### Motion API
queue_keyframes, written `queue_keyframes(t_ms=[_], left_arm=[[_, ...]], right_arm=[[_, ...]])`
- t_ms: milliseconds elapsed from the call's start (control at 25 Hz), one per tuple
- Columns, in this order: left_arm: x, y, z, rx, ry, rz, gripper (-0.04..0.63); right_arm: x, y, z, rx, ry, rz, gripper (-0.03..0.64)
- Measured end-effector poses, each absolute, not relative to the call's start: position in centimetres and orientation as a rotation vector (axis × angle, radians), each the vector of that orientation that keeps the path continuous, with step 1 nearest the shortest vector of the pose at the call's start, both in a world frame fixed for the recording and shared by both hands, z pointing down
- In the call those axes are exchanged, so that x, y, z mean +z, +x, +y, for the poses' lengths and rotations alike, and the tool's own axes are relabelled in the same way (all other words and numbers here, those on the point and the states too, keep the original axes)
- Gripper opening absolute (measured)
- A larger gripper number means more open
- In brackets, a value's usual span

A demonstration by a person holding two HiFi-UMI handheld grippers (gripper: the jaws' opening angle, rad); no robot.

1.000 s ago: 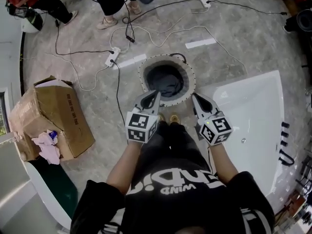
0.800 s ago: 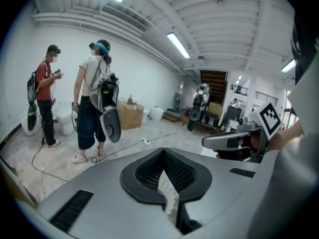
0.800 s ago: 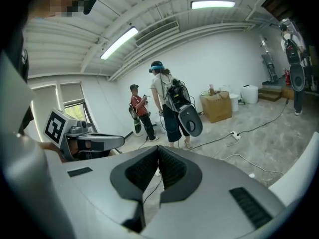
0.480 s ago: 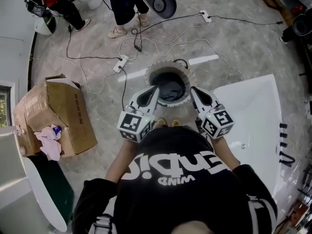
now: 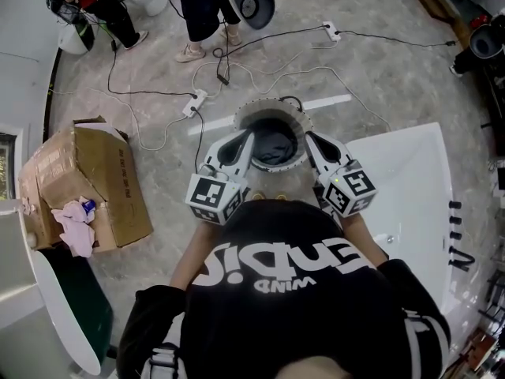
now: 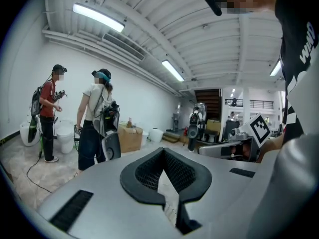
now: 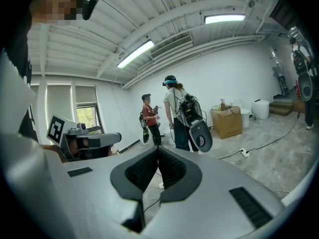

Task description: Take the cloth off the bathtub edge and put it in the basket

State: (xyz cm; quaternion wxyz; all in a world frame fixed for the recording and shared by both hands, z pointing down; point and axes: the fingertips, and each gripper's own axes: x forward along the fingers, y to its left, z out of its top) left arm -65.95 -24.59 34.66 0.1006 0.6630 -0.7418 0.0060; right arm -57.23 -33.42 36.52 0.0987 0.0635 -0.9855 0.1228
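The round basket [image 5: 241, 121] with a white rim stands on the marble floor just ahead of me, and a dark cloth [image 5: 276, 144] lies inside it. The white bathtub [image 5: 410, 180] is to my right. I hold both grippers side by side in front of my chest, their tips over the basket's near rim. The left gripper [image 5: 251, 135] is shut with nothing in it, its pads meeting at the tip [image 6: 162, 150]. The right gripper [image 5: 309, 136] is likewise shut and empty [image 7: 158, 148]. Both gripper views point out level across the room, not at the basket.
A cardboard box [image 5: 87, 184] with a pink rag [image 5: 75, 227] on it lies at the left. Cables and a power strip [image 5: 195, 101] run over the floor beyond the basket. Two people [image 5: 201, 14] stand further off. Black tap fittings [image 5: 456, 219] line the bathtub's right edge.
Both grippers stayed shut and empty and tilted up from pointing down at the basket. My head has shifted back, so more of my shirt fills the bottom of the head view.
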Motion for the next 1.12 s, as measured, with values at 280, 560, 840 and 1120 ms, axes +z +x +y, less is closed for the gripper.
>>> queue_keyframes(t_ms=[280,560,840,1120], left_arm=[[34.45,-65.94,-24.33,-0.001,1.957,-2.203,0.014],[34.14,-65.97,-24.21,0.014,1.965,-2.201,0.014],[34.38,-66.12,-24.1,0.017,1.973,-2.179,0.014],[34.83,-65.9,-24.4,0.02,1.983,-2.169,0.014]], right_arm=[[36.34,-57.64,-33.13,0.325,0.188,-2.928,0.014],[36.01,-57.59,-33.3,0.327,0.207,-2.927,0.014],[35.98,-57.39,-33.16,0.33,0.222,-2.916,0.014],[36.35,-57.43,-33.24,0.327,0.218,-2.912,0.014]])
